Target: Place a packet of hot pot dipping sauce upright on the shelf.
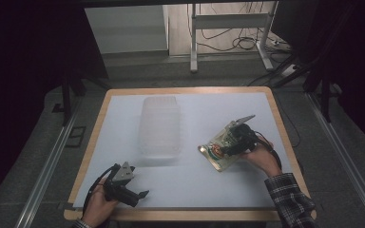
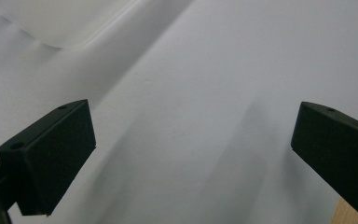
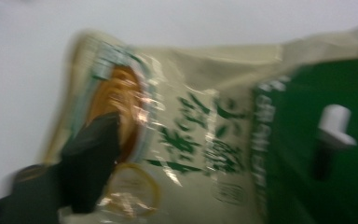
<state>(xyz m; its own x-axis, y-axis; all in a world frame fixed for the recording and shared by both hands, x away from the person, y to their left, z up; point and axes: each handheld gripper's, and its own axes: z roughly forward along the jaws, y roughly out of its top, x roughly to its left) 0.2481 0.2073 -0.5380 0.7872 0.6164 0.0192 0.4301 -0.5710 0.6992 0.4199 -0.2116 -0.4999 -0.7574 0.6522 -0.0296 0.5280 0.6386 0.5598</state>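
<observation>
On the right of the white table sheet [image 1: 195, 161], the right gripper [image 1: 233, 142] is on top of a glossy cream-and-green printed snack packet [image 1: 217, 153], one jaw lying across its face, though blur hides whether it grips, while the left gripper [image 1: 140, 194] rests spread wide near the front edge, well apart from the packet.

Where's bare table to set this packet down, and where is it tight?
Free: the white table along the near edge between the left gripper and the right gripper, and the strip between the clear plastic container and the packet. Tightest at the packet itself, under the right gripper.
</observation>
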